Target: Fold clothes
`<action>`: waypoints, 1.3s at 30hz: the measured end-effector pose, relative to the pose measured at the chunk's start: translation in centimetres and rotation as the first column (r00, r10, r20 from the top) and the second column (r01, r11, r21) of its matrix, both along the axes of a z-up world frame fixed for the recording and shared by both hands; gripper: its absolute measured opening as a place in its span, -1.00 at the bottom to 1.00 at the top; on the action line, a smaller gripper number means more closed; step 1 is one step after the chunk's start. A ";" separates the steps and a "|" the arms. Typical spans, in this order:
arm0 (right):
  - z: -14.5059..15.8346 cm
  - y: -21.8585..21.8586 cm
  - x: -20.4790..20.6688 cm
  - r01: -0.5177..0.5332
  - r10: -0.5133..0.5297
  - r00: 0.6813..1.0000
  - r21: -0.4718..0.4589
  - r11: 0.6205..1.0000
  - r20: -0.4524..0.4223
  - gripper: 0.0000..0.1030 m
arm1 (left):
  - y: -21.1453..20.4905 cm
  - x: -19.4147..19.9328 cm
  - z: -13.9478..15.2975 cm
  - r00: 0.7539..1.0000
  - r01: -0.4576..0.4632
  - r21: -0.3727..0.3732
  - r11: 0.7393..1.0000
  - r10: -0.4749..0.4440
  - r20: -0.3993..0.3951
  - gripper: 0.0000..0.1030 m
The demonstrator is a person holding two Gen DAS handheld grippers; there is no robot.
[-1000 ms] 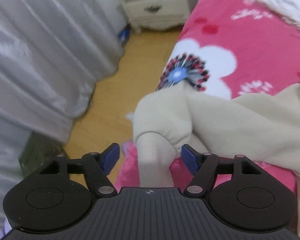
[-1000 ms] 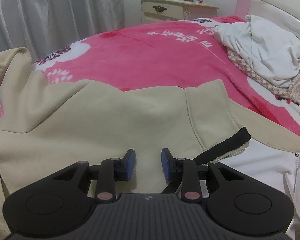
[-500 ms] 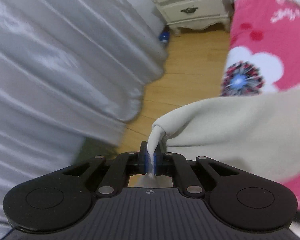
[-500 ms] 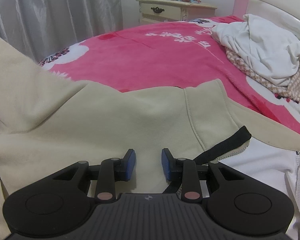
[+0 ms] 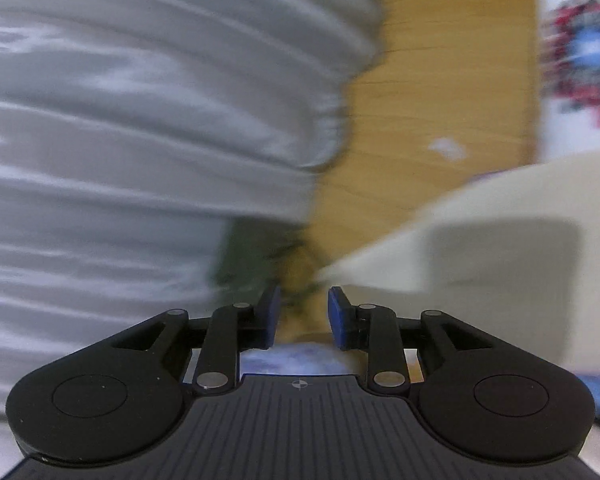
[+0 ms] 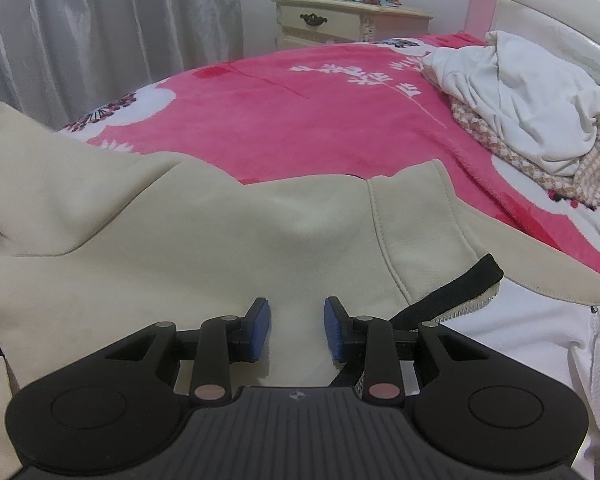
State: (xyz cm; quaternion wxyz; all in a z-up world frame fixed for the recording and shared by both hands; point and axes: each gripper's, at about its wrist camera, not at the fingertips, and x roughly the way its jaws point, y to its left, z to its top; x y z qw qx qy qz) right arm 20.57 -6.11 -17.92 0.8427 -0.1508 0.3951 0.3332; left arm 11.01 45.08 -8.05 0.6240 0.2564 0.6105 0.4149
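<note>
A beige hoodie (image 6: pixel 220 240) lies spread on the pink flowered bedspread (image 6: pixel 320 120), its black zipper band (image 6: pixel 460 280) off to the right. My right gripper (image 6: pixel 296 312) hovers low over the hoodie's body, open, with cloth under it but not pinched. In the blurred left wrist view my left gripper (image 5: pixel 300 300) points past the bed's side at the floor. Its jaws are opening and hold nothing. The hoodie's sleeve (image 5: pixel 500 248) lies just right of its fingers.
A grey curtain (image 5: pixel 140 120) hangs close on the left, over a wooden floor (image 5: pixel 440 80). A white garment (image 6: pixel 520 340) lies under the hoodie at right. A heap of clothes (image 6: pixel 520 100) sits near the headboard, and a cream nightstand (image 6: pixel 340 20) stands beyond the bed.
My left gripper closed on the sleeve cuff, pulled it sideways, then let go and swung toward the curtain. The raised sleeve has dropped back onto the bed. The right gripper kept still.
</note>
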 end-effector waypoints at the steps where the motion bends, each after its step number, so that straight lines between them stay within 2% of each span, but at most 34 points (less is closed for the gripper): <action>1: 0.0 0.1 0.0 0.003 -0.003 1.000 0.000 1.000 0.002 -0.35 | 0.4 0.0 0.1 1.000 -0.017 0.037 0.999 0.017 0.013 -0.44; 4: -0.1 0.3 -0.1 0.008 -0.008 1.000 -0.005 1.000 0.010 -0.34 | -1.2 -0.3 2.0 0.990 0.005 0.036 0.999 -0.010 0.138 -0.42; 7: -0.1 0.4 -0.1 0.008 -0.008 1.000 -0.013 1.000 0.014 -0.33 | -6.0 -1.1 4.5 0.954 0.135 -0.065 0.989 -0.112 0.277 -0.35; 9: 0.3 0.4 -0.1 0.008 -0.007 1.000 -0.018 1.000 0.011 -0.32 | -10.0 -1.6 5.5 0.922 0.240 -0.148 0.959 -0.178 0.345 -0.32; 11: 1.2 0.0 0.0 0.015 -0.015 1.000 -0.008 1.000 0.004 -0.32 | -14.4 -2.2 6.5 0.878 0.363 -0.238 0.901 -0.245 0.411 -0.28; 12: 1.8 -0.4 0.0 0.021 -0.021 1.000 0.002 1.000 0.007 -0.32 | -16.6 -2.5 6.9 0.856 0.425 -0.280 0.861 -0.281 0.435 -0.24; 16: 5.5 -3.1 -1.0 0.046 -0.050 0.998 0.080 0.996 0.046 -0.32 | -24.8 -4.4 6.8 0.772 0.618 -0.406 0.673 -0.422 0.476 -0.07; 20: 10.2 -6.7 -3.5 0.048 -0.056 0.997 0.135 0.990 0.054 -0.32 | -29.8 -6.8 4.3 0.725 0.688 -0.509 0.517 -0.513 0.458 -0.07; 22: 13.0 -8.8 -5.1 0.042 -0.050 0.998 0.149 0.988 0.046 -0.32 | -31.1 -7.8 3.4 0.714 0.696 -0.542 0.471 -0.536 0.450 -0.07; 24: 16.1 -11.0 -7.2 0.042 -0.048 0.998 0.153 0.987 0.034 -0.32 | -31.7 -8.7 2.4 0.721 0.685 -0.565 0.460 -0.537 0.438 -0.07; 27: 20.9 -14.6 -11.1 0.072 -0.069 0.997 0.181 0.981 -0.021 -0.31 | -30.8 -9.4 1.7 0.769 0.630 -0.627 0.457 -0.475 0.427 -0.07; 29: 22.2 -16.8 -14.0 0.129 -0.094 0.984 0.240 0.962 -0.153 -0.29 | -30.0 -9.7 0.9 0.807 0.582 -0.674 0.455 -0.424 0.411 -0.08; 30: 22.0 -17.5 -15.7 0.162 -0.103 0.969 0.261 0.952 -0.226 -0.29 | -30.0 -10.2 0.6 0.814 0.573 -0.685 0.451 -0.410 0.411 -0.08; 33: 18.3 -17.8 -21.4 0.235 -0.112 0.910 0.275 0.932 -0.400 -0.26 | -30.2 -11.4 0.1 0.791 0.607 -0.652 0.454 -0.426 0.440 -0.08; 35: 14.0 -16.2 -25.0 0.238 -0.099 0.883 0.255 0.937 -0.458 -0.27 | -30.3 -11.5 -0.5 0.777 0.626 -0.622 0.470 -0.440 0.450 -0.08; 36: 12.0 -15.4 -26.4 0.243 -0.098 0.871 0.249 0.937 -0.481 -0.28 | -30.4 -11.6 -0.8 0.778 0.626 -0.617 0.477 -0.442 0.447 -0.08; 39: 6.8 -12.6 -27.4 0.269 -0.136 0.858 0.208 0.940 -0.495 -0.33 | -30.8 -11.9 -1.7 0.770 0.633 -0.603 0.486 -0.475 0.426 -0.08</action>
